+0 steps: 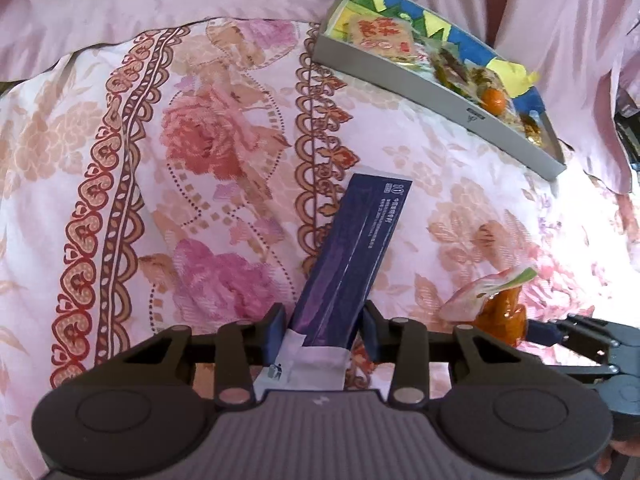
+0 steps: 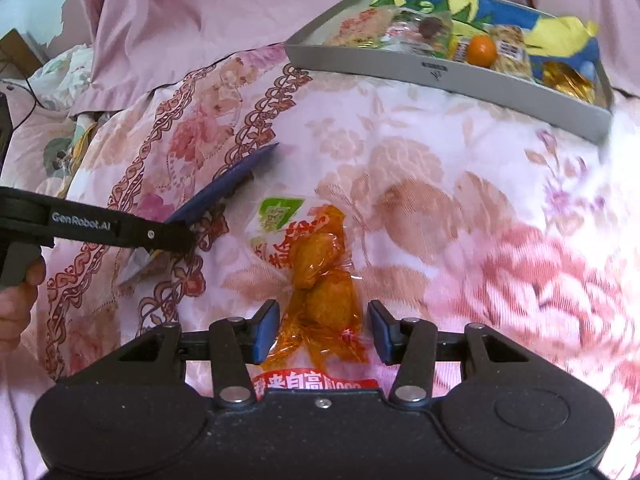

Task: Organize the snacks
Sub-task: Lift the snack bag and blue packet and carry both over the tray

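Observation:
A long dark blue packet [image 1: 352,248] lies on the floral bedspread between the fingers of my left gripper [image 1: 324,330]; the jaws stand open on either side of its near end. It also shows in the right wrist view [image 2: 224,192]. A clear packet of orange snacks [image 2: 316,272] lies between the open fingers of my right gripper [image 2: 323,330], which do not press it. The same packet shows in the left wrist view [image 1: 500,308]. A grey shallow box [image 2: 440,76] holding several snacks sits at the back right, also in the left wrist view [image 1: 420,76].
The floral bedspread [image 1: 180,160] covers the whole surface and bulges softly. A pink sheet [image 2: 200,12] is bunched behind it. The left gripper's arm [image 2: 100,228] reaches in from the left in the right wrist view. Clutter and a cable lie at far left [image 2: 24,80].

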Demonstrator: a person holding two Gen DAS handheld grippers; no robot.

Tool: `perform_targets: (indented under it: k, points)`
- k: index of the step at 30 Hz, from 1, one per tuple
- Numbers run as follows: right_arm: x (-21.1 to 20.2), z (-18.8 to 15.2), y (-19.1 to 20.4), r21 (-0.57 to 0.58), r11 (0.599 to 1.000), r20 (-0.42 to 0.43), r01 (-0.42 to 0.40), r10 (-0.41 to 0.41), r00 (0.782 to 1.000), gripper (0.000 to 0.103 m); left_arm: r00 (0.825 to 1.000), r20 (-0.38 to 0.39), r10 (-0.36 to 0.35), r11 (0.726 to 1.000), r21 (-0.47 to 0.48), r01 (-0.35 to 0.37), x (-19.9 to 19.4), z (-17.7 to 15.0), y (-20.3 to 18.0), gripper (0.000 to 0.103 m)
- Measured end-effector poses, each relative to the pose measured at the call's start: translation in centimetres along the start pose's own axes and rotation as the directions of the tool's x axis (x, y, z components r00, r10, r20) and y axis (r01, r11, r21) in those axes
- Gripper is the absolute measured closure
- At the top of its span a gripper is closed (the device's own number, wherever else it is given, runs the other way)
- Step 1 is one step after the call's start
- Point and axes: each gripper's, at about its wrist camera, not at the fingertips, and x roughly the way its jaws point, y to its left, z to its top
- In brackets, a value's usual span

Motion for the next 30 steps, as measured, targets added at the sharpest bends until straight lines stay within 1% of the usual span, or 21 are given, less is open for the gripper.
perform_targets:
  k: [4,8,10,11,12,14,18,20,22,25,26,27,30]
  points:
    - [0.0,-0.5,-0.4,0.040,0.999,0.026,-0.008,0.007,1.000,0.053,0.999,0.023,-0.025,1.000,0.013,0.024,-0.7,-0.3,-0.9,0.062]
    - [-0.2,-0.5,0.2,-0.002,1.000,0.073,0.003,-0.003,0.997,0.053,0.999,0.035,-0.020,0.999,0.026,0.019,-0.7,-0.4,-1.5,0.062]
    - [-0.5,-0.4,0.2,-0.005,1.000,0.105,-0.006,0.006,0.994,0.055,0.999,0.031,-0.023,0.999,0.026,0.022,-0.5,-0.4,-1.7,0.062]
    - [-0.6,-0.2,0.2,-0.002,1.000,0.112,-0.007,0.007,0.994,0.058,0.999,0.023,-0.022,0.999,0.031,0.021,-0.4,-0.4,-1.9,0.063]
    - [-0.7,-0.1,0.1,0.000,1.000,0.118,-0.004,0.004,0.993,0.068,1.000,0.017,-0.015,0.999,0.036,0.015,-0.2,-0.5,-2.0,0.063]
    - [-0.8,0.1,-0.3,0.007,1.000,0.121,-0.002,0.002,0.993,0.069,1.000,0.006,0.006,0.998,0.058,-0.006,0.2,-0.6,-2.3,0.063]
    - [-0.3,-0.1,-0.7,0.016,1.000,0.099,-0.023,0.021,0.995,0.069,0.999,-0.033,0.033,0.995,0.096,-0.030,1.4,-0.8,-2.9,0.063]
    - [0.1,-0.2,-0.4,-0.006,1.000,0.099,-0.021,0.021,0.995,0.066,0.998,-0.044,0.051,0.992,0.120,-0.045,2.0,-0.8,-3.2,0.062]
    - [0.6,-0.3,-0.2,-0.021,1.000,0.099,-0.017,0.019,0.995,0.060,0.997,-0.046,0.063,0.989,0.139,-0.056,2.4,-0.8,-3.5,0.062]
    - [1.1,-0.4,0.1,-0.045,0.999,0.094,-0.014,0.018,0.995,0.060,0.997,-0.042,0.068,0.987,0.148,-0.061,2.5,-0.7,-3.7,0.061]
    - [1.1,-0.4,0.3,-0.057,0.998,0.095,-0.008,0.013,0.995,0.062,0.997,-0.042,0.067,0.987,0.148,-0.060,2.4,-0.7,-3.7,0.061]
    - [1.1,-0.4,0.5,-0.069,0.998,0.097,-0.005,0.011,0.995,0.069,0.997,-0.040,0.067,0.987,0.149,-0.060,2.4,-0.7,-3.7,0.062]
    - [0.8,-0.5,1.3,-0.109,0.994,0.109,0.017,-0.006,0.994,0.070,0.998,-0.017,0.067,0.985,0.160,-0.064,2.0,-0.7,-4.0,0.066]
